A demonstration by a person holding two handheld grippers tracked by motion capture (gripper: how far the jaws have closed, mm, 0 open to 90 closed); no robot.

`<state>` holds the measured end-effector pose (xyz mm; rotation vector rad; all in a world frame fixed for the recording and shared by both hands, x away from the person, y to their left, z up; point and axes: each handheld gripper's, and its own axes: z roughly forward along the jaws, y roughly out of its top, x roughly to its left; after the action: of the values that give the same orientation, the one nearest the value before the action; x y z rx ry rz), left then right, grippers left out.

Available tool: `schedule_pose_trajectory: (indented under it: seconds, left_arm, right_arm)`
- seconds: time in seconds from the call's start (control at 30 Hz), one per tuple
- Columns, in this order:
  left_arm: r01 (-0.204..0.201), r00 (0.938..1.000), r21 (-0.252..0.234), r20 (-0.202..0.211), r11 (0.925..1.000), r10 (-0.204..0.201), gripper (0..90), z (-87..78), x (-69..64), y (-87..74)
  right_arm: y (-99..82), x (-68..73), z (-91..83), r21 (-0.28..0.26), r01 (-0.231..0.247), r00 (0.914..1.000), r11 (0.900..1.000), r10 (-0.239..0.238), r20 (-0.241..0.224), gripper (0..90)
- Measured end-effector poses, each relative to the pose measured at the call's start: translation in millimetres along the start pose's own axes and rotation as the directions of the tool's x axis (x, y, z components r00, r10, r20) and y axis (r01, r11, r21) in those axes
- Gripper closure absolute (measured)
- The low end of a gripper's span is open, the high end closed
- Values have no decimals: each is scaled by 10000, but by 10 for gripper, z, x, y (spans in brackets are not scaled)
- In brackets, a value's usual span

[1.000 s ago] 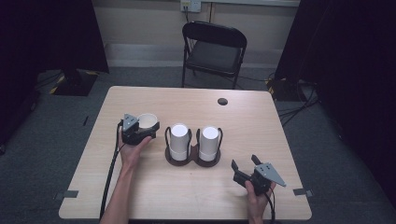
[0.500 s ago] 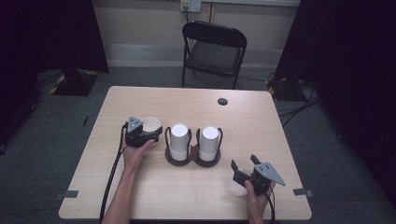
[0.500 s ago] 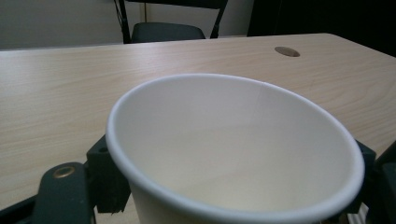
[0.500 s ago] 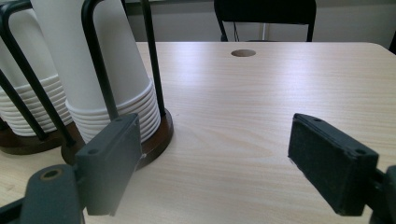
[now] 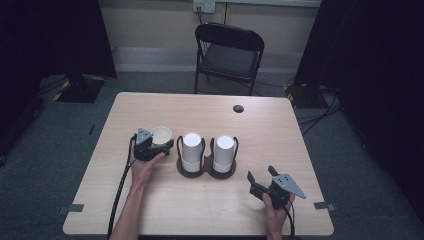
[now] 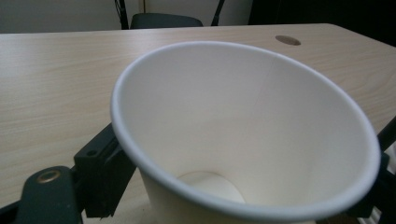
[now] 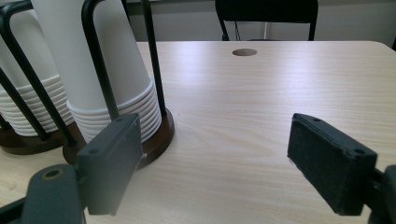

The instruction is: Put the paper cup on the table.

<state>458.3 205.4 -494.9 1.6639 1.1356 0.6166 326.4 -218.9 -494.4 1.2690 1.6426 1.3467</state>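
A white paper cup [image 5: 161,133] stands upright on the table, just left of a black wire holder [image 5: 206,172] with two stacks of upside-down white cups [image 5: 191,149]. My left gripper [image 5: 161,142] lies level around this cup [image 6: 243,116]. Its jaws have just been opening and flank the cup low on its sides, and I see no squeeze on its wall. My right gripper [image 5: 261,175] is open with nothing between its fingers, near the table's front right. It [image 7: 222,163] faces the holder's nearer stack [image 7: 107,60].
A round cable hole [image 5: 238,108] sits in the far part of the tabletop. A black folding chair [image 5: 227,55] stands behind the table. Bare wood [image 7: 261,116] lies between my right gripper and the holder's base [image 7: 156,140].
My left gripper and the cup have shifted slightly to the right, toward the holder. The right gripper has stayed where it was.
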Motion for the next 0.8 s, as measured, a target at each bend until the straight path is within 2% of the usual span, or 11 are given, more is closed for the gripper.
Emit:
schedule_pose_trajectory:
  seconds: [0.17, 0.27, 0.4, 0.47, 0.5, 0.53, 0.6, 0.67, 0.8]
  left_arm:
    - [-28, 9999, 0, -113, 10000, 28, 154, -24, -20, 19]
    - [-283, 9992, 55, -270, 9996, 284, 154, -39, -42, 25]
    - [-257, 9993, -21, -284, 9997, 257, 154, -57, -52, 35]
    - [-345, 9991, -138, -240, 9993, 341, 154, -70, -60, 26]
    - [-559, 9980, -70, -291, 9984, 557, 154, -84, -61, 17]
    - [-453, 9983, -172, -369, 9988, 446, 153, -74, -74, -1]
    - [-450, 9977, -64, -514, 9990, 447, 155, -84, -68, -17]
    - [-311, 9985, -107, -455, 9995, 306, 154, -102, -63, -26]
    - [-442, 9975, 8, -559, 9990, 442, 154, -129, -71, -31]
  right_arm:
    - [0, -8, -2, -16, -67, 10000, 10000, 67, -26, 174]
    - [-1, -12, -2, -35, -86, 10000, 10000, 86, -20, 174]
    - [0, -15, -3, -24, -131, 9999, 9999, 131, -20, 173]
    - [-1, -16, -3, -39, -121, 9999, 9999, 121, -12, 174]
    - [-1, -15, -2, -40, -144, 9999, 9999, 144, -1, 174]
    - [0, -15, -3, -18, -146, 9999, 9999, 146, -10, 174]
    - [-1, -16, -2, -34, -158, 9999, 9999, 158, -4, 174]
    - [0, -19, -1, -37, -200, 9998, 9998, 200, -10, 174]
    - [0, -25, -4, -21, -323, 9995, 9995, 323, -34, 174]
